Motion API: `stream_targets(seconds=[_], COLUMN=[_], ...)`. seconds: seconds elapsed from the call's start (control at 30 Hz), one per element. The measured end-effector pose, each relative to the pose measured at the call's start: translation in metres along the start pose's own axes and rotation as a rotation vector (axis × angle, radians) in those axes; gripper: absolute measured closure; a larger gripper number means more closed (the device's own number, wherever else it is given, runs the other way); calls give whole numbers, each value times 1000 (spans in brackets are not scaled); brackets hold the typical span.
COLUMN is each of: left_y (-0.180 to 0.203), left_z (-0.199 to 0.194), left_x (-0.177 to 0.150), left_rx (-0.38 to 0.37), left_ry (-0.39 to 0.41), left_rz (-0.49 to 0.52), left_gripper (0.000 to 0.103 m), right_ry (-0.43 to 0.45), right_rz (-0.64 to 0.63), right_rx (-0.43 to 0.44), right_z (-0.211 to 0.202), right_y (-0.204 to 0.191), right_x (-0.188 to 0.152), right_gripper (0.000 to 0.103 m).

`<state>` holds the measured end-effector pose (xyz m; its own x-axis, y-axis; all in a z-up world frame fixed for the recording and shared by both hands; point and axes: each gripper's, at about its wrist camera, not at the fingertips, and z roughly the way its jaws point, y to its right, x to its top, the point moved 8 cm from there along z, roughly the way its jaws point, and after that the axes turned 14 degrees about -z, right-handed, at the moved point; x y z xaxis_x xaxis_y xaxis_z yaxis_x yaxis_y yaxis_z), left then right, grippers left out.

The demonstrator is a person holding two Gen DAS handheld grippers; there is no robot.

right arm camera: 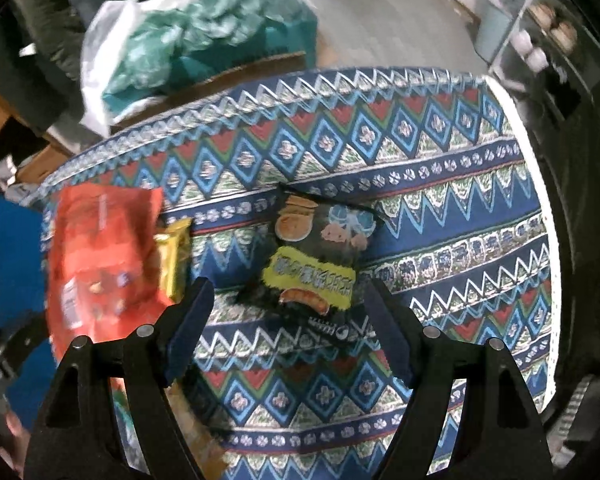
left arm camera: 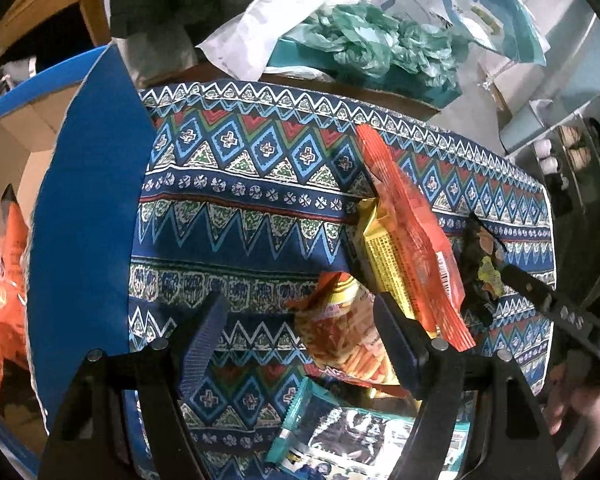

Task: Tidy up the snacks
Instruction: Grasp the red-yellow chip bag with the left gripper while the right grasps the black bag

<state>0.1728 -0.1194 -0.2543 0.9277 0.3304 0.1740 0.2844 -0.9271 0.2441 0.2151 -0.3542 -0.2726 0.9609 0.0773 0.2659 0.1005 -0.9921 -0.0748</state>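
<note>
Snack packs lie on a patterned blue tablecloth. In the left wrist view my left gripper is open and empty, low over a clear pack of orange stick snacks. Beside it lie an orange-red pack, a yellow pack and a teal pack. In the right wrist view my right gripper is open and empty, its fingers on either side of a black snack pack with a yellow label. The orange-red pack and the yellow pack lie to its left.
A blue-edged cardboard box stands at the table's left with orange packs inside. Behind the table are white and green plastic bags on a teal box. A shelf unit stands at the far right.
</note>
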Motion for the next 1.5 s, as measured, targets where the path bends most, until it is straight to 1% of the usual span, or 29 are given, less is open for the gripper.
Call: stream_targets(seconds=[0.3, 0.37, 0.6, 0.67, 0.8, 0.83, 0.87, 0.9, 0.97, 1.03, 1.13, 1.2, 1.23, 1.3, 1.4, 1.43, 1.47, 1.5], left_y=[1, 3, 9, 10, 12, 12, 11, 11, 12, 13, 17, 20, 21, 22, 20, 20, 22, 22], left_z=[24, 27, 38, 40, 45, 47, 49, 52, 57, 62, 62, 62, 62, 61, 57, 56, 54, 52], left_x=[-10, -11, -11, -12, -12, -14, -16, -18, -23, -28, -30, -32, -32, -33, -33, -33, -32, -31], left_rx=[-12, -15, -22, -26, -34, -37, -37, -34, -30, -27, -19, -27, -39, -40, -43, -51, -68, -67], left_ry=[-73, -79, -95, -99, -109, -120, -129, -139, -156, -166, -144, -145, -145, -144, -120, -118, -121, -116], left_rz=[-14, -12, -15, -19, -22, -26, -30, -32, -25, -14, 23, 32, 34, 36, 50, 50, 46, 46], left_gripper=[26, 22, 21, 21, 21, 21, 21, 21, 21, 21, 21, 27, 36, 38, 45, 56, 59, 59], right_ry=[-58, -66, -111, -99, -100, -103, -101, -99, -101, -101, -98, -92, -85, -75, -58, -49, -44, -33], right_rz=[93, 94, 85, 67, -17, -40, -55, -75, -95, -100, -97, -100, -98, -97, -99, -104, -107, -114], right_rx=[7, 4, -21, -39, -72, -79, -86, -91, -85, -74, -48, -46, -42, -37, -38, -38, -39, -38], right_z=[35, 41, 65, 67, 70, 70, 70, 70, 70, 69, 66, 61, 58, 50, 36, 30, 24, 18], right_y=[17, 17, 23, 23, 14, 11, 8, 5, 1, -3, -9, -9, -10, -14, -19, -22, -26, -30], right_x=[6, 7, 0, -1, -5, -6, -7, -6, -7, -11, -18, -22, -24, -29, -31, -32, -30, -31], right_gripper=[26, 26, 25, 25, 26, 28, 32, 34, 37, 37, 37, 37, 37, 37, 37, 37, 37, 37])
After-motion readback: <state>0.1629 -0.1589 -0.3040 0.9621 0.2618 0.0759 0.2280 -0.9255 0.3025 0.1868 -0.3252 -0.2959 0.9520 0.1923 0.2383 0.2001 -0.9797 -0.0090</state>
